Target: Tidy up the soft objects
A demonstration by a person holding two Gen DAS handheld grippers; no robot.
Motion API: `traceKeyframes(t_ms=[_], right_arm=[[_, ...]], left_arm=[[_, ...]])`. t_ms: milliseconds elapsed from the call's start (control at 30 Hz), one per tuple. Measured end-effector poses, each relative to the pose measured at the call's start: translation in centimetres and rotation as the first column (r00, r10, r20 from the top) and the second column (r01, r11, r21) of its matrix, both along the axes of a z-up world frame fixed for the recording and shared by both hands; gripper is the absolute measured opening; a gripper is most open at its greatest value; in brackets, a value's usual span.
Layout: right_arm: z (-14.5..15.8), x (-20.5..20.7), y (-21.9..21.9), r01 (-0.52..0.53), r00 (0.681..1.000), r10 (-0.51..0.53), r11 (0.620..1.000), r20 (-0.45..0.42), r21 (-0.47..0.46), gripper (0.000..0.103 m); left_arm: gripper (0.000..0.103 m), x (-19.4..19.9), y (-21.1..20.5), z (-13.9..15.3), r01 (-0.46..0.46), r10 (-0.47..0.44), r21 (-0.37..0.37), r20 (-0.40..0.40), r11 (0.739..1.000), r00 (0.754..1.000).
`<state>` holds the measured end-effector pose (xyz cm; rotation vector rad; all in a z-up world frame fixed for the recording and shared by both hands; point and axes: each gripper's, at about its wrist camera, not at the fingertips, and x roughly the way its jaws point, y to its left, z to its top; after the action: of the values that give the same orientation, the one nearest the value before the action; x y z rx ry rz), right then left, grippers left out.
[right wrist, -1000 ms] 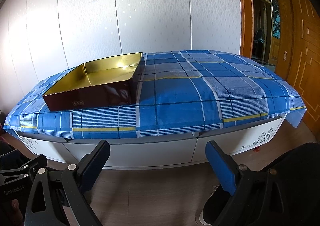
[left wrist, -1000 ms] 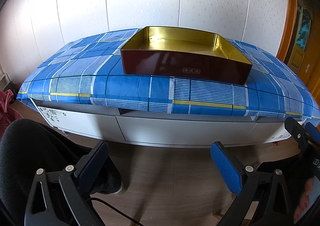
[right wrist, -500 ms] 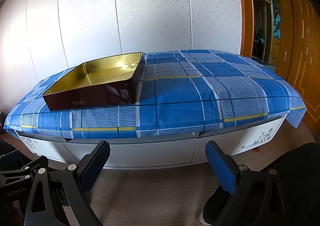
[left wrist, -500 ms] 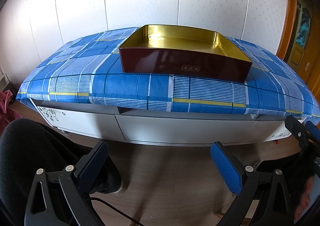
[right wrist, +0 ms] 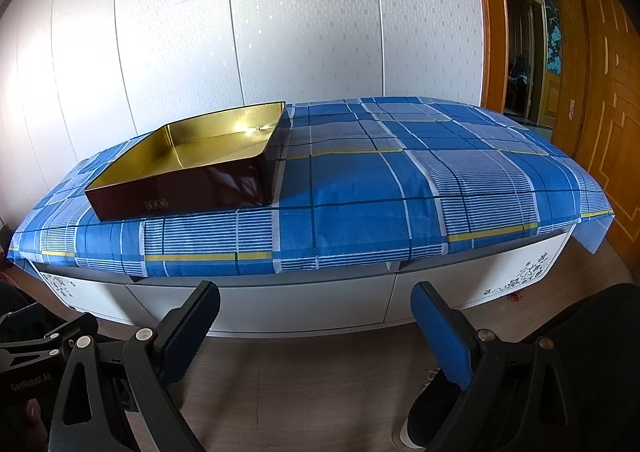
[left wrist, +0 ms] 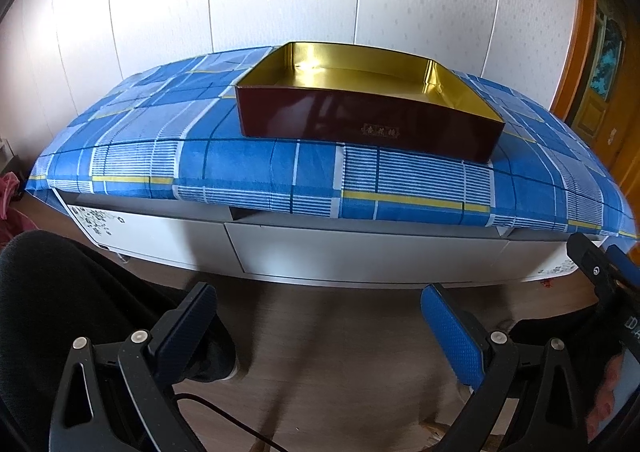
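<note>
On my far left a pink bundle (left wrist: 8, 200) lies on the floor by the wall, too cropped to identify. My left gripper (left wrist: 316, 326) hangs low over the wooden floor (left wrist: 340, 352), jaws spread wide and empty; a dark trouser leg (left wrist: 52, 292) crowds its left finger. Ahead stands a white cabinet (left wrist: 340, 252) with flower decals and shut drawer fronts, draped in a blue plaid cloth (left wrist: 240, 160) that overhangs the front edge. On the cloth sits the tray (left wrist: 360, 124), shallow, rectangular, glossy maroon outside and gold inside, holding nothing. It sits on the cloth's left half in the right view; the right half lies bare to the far corner. My right gripper (right wrist: 316, 326) is likewise spread and empty, with a dark leg (right wrist: 580, 352) at its right. A wooden door (right wrist: 600, 92) closes off the right side.
</note>
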<state>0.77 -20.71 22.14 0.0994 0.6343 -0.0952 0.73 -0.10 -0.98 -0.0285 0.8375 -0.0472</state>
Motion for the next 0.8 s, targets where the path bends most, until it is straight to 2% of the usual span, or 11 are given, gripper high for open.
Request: traceKeyframes(t_ms=[67,133,200,233,267,433,533,633,700,733,800], right_arm=[[-0.1,0.1,-0.2,0.010,1.000,-0.010,1.000,-0.005,0.000,0.098],[-0.2,0.3,-0.7,0.030,0.999,-0.030,0.999,-0.020,0.013,0.098],[-0.7,0.5,-1.6,0.058,0.997,-0.055,0.997,-0.051,0.042,0.098],[-1.1,0.7,-2.1,0.082,0.994,-0.078,0.995,-0.077,0.052,0.098],[-1.5,1.0,-2.5,0.101,0.991,-0.095,0.993,-0.099,0.056,0.098],[-4.2,3.3,-4.4,0.169,0.950,-0.158,0.985,-0.270,0.018,0.098],[-6.4,4.9,-4.3,0.091,0.922,-0.090,0.996,-0.376,-0.017,0.098],[-8.4,6.8,-2.0,-0.117,0.889,0.043,0.984,-0.456,-0.135,0.098],[-9.9,7.6,0.2,-0.298,0.864,0.133,0.912,-0.486,-0.280,0.098],[-11.2,8.0,1.5,-0.403,0.835,0.170,0.836,-0.523,-0.372,0.098],[-13.8,8.3,3.0,-0.547,0.771,0.206,0.699,-0.602,-0.462,0.098]], left_arm=[[0.103,0.1,0.1,-0.1,0.015,-0.016,-0.023,-0.011,1.000,1.000],[0.103,0.2,0.6,-0.5,0.060,-0.064,-0.102,-0.033,0.993,0.997],[0.103,0.2,1.1,-0.8,0.098,-0.112,-0.204,-0.057,0.974,0.992],[0.103,0.2,1.2,-1.0,0.101,-0.120,-0.228,-0.072,0.968,0.990],[0.103,0.3,1.2,-1.3,0.095,-0.122,-0.239,-0.098,0.966,0.988],[0.103,1.1,0.3,-2.8,0.093,-0.130,-0.182,-0.203,0.979,0.970],[0.103,1.7,0.2,-3.8,0.100,-0.148,-0.195,-0.252,0.976,0.956],[0.103,2.3,0.5,-4.1,0.099,-0.153,-0.203,-0.272,0.974,0.950],[0.103,2.9,0.8,-4.5,0.100,-0.166,-0.226,-0.292,0.969,0.942],[0.103,3.2,0.9,-4.6,0.102,-0.175,-0.241,-0.303,0.965,0.937],[0.103,3.9,1.0,-5.2,0.106,-0.189,-0.255,-0.330,0.961,0.925]])
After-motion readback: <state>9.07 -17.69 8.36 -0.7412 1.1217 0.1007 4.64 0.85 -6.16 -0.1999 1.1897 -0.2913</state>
